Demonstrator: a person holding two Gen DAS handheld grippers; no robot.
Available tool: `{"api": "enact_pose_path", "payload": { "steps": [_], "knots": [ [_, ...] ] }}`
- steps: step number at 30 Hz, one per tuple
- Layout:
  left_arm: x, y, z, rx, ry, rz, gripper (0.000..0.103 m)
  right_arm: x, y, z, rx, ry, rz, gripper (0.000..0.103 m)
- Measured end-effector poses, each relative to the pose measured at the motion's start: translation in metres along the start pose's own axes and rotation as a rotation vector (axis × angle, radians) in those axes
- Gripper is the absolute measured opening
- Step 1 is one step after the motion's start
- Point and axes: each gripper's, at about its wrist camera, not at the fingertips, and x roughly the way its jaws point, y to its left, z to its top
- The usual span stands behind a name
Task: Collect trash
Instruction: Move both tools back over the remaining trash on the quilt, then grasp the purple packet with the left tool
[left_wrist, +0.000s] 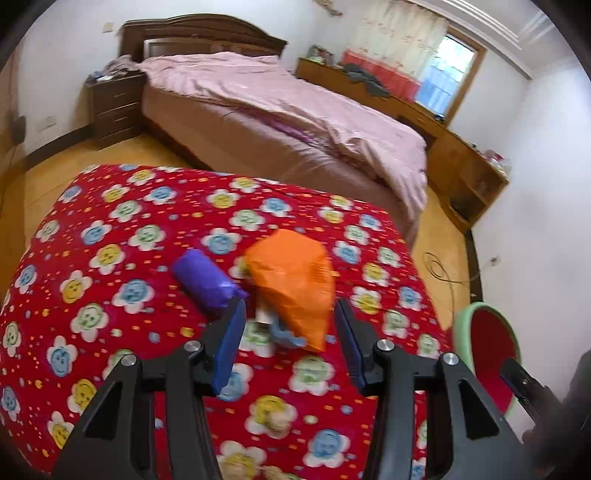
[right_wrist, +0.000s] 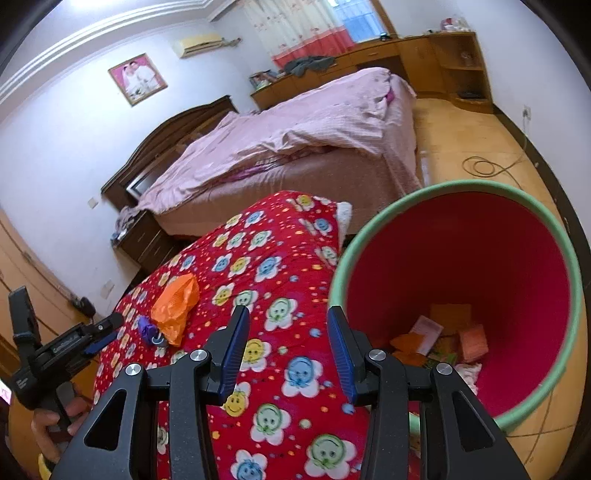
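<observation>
Left gripper (left_wrist: 290, 325) spread apart, nothing held, aimed at orange bag (left_wrist: 295, 280) lying on red flower blanket (left_wrist: 122, 236), purple wad (left_wrist: 207, 282) at its 9 o'clock. Likely next pick. Right gripper (right_wrist: 288, 347) also loose, empty. Red bin (right_wrist: 461, 258) at its 2 o'clock, waits close for drops.

No legible text, label, brand or number in either view. White lettering on the black left gripper (right_wrist: 107, 330) body is too small and blurred to read.
</observation>
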Motion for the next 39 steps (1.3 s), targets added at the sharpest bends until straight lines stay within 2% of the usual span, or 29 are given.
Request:
{"api": "enact_pose_path", "payload": {
  "steps": [11, 14, 25, 29, 33, 37, 39],
  "knots": [
    [0.026, 0.046, 0.010, -0.073, 0.010, 0.075, 0.051, 0.027, 0.016, 0.006, -0.029, 0.037, 0.004, 0.045],
    [0.034, 0.053, 0.011, -0.091, 0.017, 0.099, 0.054, 0.034, 0.018, 0.006, -0.031, 0.051, 0.007, 0.045],
    [0.062, 0.064, 0.018, -0.128, 0.033, 0.152, 0.055, 0.052, 0.025, 0.005, -0.052, 0.085, 0.009, 0.045],
    [0.070, 0.069, 0.021, -0.151, 0.042, 0.136, 0.055, 0.054, 0.033, 0.006, -0.075, 0.084, 0.013, 0.045],
    [0.076, 0.066, 0.018, -0.170, 0.074, 0.089, 0.055, 0.059, 0.038, 0.007, -0.087, 0.094, 0.016, 0.045],
    [0.078, 0.055, 0.010, -0.120, 0.096, 0.073, 0.054, 0.064, 0.045, 0.009, -0.098, 0.098, 0.028, 0.045],
    [0.076, 0.051, 0.008, -0.075, 0.098, 0.058, 0.049, 0.068, 0.051, 0.008, -0.109, 0.105, 0.035, 0.045]
  ]
}}
